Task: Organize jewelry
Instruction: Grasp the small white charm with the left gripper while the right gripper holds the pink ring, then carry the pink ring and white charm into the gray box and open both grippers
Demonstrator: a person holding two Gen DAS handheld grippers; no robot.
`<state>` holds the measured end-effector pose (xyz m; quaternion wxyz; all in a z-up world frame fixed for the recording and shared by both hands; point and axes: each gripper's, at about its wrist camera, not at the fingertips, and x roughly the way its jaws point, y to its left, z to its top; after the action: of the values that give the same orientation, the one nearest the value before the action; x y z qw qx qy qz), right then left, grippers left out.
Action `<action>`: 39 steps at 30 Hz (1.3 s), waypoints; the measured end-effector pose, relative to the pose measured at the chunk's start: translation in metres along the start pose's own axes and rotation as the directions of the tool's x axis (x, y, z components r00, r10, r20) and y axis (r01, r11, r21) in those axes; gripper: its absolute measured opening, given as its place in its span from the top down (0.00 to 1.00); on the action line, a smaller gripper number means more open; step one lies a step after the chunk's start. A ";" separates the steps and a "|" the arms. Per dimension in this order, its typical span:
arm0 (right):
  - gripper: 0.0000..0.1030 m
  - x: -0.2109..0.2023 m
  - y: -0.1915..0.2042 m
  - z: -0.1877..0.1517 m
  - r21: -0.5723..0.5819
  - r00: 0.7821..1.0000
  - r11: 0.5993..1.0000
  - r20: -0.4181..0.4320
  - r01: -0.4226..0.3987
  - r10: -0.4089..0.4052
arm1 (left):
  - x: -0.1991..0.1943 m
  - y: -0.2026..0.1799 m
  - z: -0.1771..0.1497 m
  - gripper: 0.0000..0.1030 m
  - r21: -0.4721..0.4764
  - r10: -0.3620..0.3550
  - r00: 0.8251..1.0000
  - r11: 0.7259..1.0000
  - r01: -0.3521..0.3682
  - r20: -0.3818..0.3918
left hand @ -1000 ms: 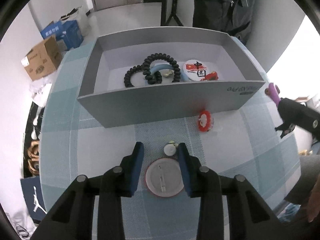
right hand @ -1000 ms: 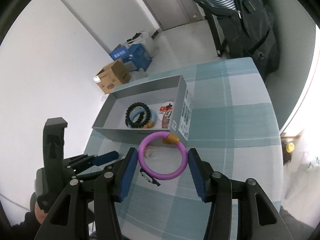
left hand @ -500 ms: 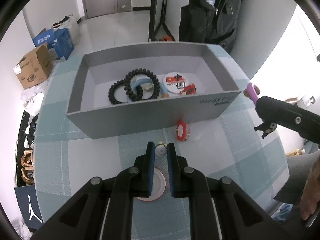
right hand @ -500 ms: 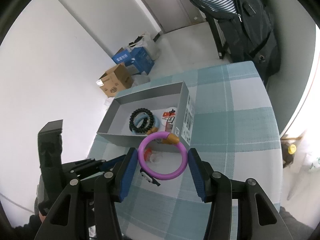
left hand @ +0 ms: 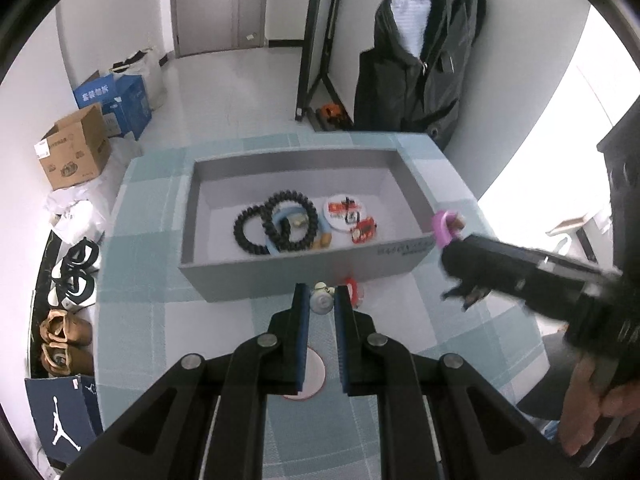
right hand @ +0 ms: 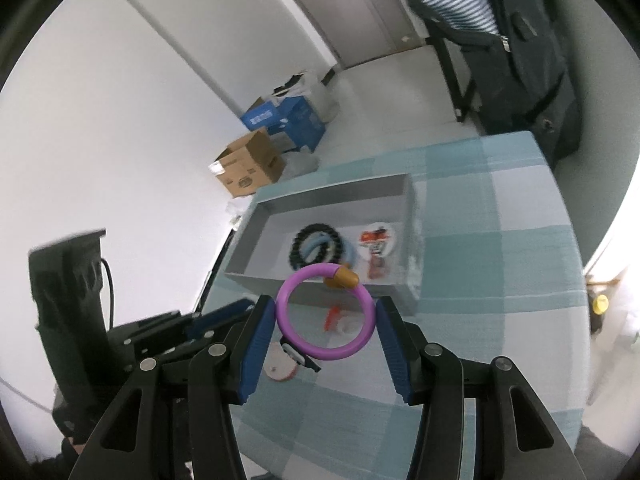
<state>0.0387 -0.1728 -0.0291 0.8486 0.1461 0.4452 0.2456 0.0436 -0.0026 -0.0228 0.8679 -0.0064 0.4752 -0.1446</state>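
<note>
Right wrist: purple ring (right hand: 326,312) clamped between fingers (right hand: 258,344)

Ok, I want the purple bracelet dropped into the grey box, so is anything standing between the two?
Nothing visible blocks it. The purple bracelet, clamped in the right gripper, only has to clear the near wall of the grey box. The box is open-topped, with bare floor beside the black beads.

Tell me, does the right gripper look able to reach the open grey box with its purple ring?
Probably yes. The right gripper holds the purple ring just short of the grey box; the box's top is open, and nothing stands between them.
</note>
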 end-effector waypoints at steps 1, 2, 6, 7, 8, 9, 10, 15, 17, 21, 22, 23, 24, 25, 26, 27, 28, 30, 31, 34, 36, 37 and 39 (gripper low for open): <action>0.51 0.001 0.002 0.000 -0.003 1.000 1.000 -0.001 0.000 0.000 | -0.001 0.001 0.003 0.93 -0.005 -0.007 1.000 1.000 0.007 0.002; 0.51 0.004 0.005 0.001 -0.004 1.000 1.000 -0.005 -0.004 0.004 | -0.001 0.001 0.006 0.93 -0.006 -0.014 1.000 1.000 0.014 0.005; 0.51 0.008 0.012 0.012 -0.018 1.000 1.000 -0.017 -0.010 0.010 | -0.004 0.005 0.025 0.93 0.016 -0.029 1.000 0.999 0.029 0.002; 0.51 0.008 0.014 0.019 -0.025 1.000 1.000 -0.026 -0.011 0.010 | -0.007 0.008 0.029 0.93 0.010 -0.037 0.999 0.999 0.037 0.007; 0.51 0.007 0.017 0.024 -0.034 1.000 0.999 -0.028 -0.015 0.014 | -0.009 0.011 0.034 0.93 0.000 -0.045 0.999 0.999 0.045 0.008; 0.51 0.005 0.019 0.029 -0.049 1.000 0.999 -0.024 -0.017 0.015 | -0.011 0.017 0.041 0.93 -0.016 -0.050 0.999 0.999 0.050 0.014; 0.51 0.003 0.023 0.036 -0.069 1.000 0.998 -0.017 -0.007 0.006 | -0.011 0.019 0.044 0.93 -0.023 -0.051 0.999 0.998 0.051 0.015; 0.51 0.016 0.032 0.064 -0.141 0.999 0.990 -0.046 0.012 -0.018 | 0.002 0.030 0.063 0.93 -0.040 -0.042 0.999 0.998 0.042 0.001; 0.51 0.027 0.033 0.073 -0.167 0.998 0.986 -0.057 0.018 -0.028 | 0.011 0.034 0.066 0.93 -0.054 -0.062 0.998 0.997 0.061 -0.010; 0.51 0.045 0.024 0.082 -0.166 0.996 0.986 -0.078 0.024 -0.038 | 0.027 0.039 0.065 0.93 -0.067 -0.074 0.997 0.995 0.072 -0.030; 0.51 0.050 0.020 0.082 -0.152 0.996 0.988 -0.085 0.016 -0.029 | 0.027 0.039 0.066 0.93 -0.068 -0.077 0.996 0.995 0.074 -0.035; 0.51 0.053 0.017 0.083 -0.145 0.996 0.989 -0.089 0.014 -0.027 | 0.031 0.040 0.066 0.93 -0.071 -0.079 0.996 0.995 0.076 -0.041; 0.51 0.056 0.014 0.084 -0.139 0.995 0.990 -0.095 0.013 -0.026 | 0.033 0.041 0.067 0.93 -0.073 -0.080 0.996 0.994 0.076 -0.047; 0.51 0.061 0.011 0.086 -0.138 0.994 0.990 -0.103 0.012 -0.027 | 0.037 0.042 0.068 0.93 -0.075 -0.077 0.995 0.994 0.073 -0.055; 0.51 0.064 0.010 0.087 -0.138 0.994 0.990 -0.109 0.013 -0.028 | 0.038 0.043 0.070 0.93 -0.080 -0.078 0.995 0.994 0.073 -0.060; 0.51 0.066 0.009 0.088 -0.136 0.993 0.991 -0.117 0.007 -0.023 | 0.040 0.042 0.071 0.93 -0.084 -0.085 0.994 0.993 0.080 -0.065; 0.51 0.069 0.009 0.089 -0.138 0.992 0.990 -0.127 0.000 -0.018 | 0.041 0.042 0.073 0.93 -0.083 -0.091 0.994 0.993 0.085 -0.067; 0.51 0.071 0.010 0.088 -0.151 0.991 0.988 -0.133 0.005 -0.026 | 0.044 0.041 0.074 0.93 -0.076 -0.088 0.993 0.994 0.082 -0.075; 0.51 0.072 0.010 0.087 -0.155 0.990 0.988 -0.136 0.008 -0.029 | 0.046 0.040 0.074 0.93 -0.076 -0.090 0.993 0.994 0.084 -0.080; 0.51 0.075 0.010 0.086 -0.155 0.989 0.988 -0.144 0.011 -0.034 | 0.050 0.041 0.075 0.93 -0.090 -0.096 0.991 0.992 0.088 -0.089; 0.51 0.076 0.010 0.086 -0.155 0.988 0.988 -0.148 0.026 -0.049 | 0.054 0.042 0.075 0.93 -0.096 -0.097 0.991 0.991 0.088 -0.097; 0.51 0.078 0.008 0.086 -0.149 0.987 0.988 -0.152 0.035 -0.058 | 0.055 0.042 0.075 0.93 -0.098 -0.099 0.990 0.991 0.089 -0.103; 0.51 0.079 0.005 0.086 -0.134 0.986 0.990 -0.154 0.044 -0.064 | 0.057 0.042 0.074 0.93 -0.103 -0.105 0.989 0.990 0.094 -0.106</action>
<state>0.1468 -0.1282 -0.0323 0.8246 0.0585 0.4980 0.2617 0.1437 0.0139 -0.0352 0.8305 -0.0646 0.5283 -0.1645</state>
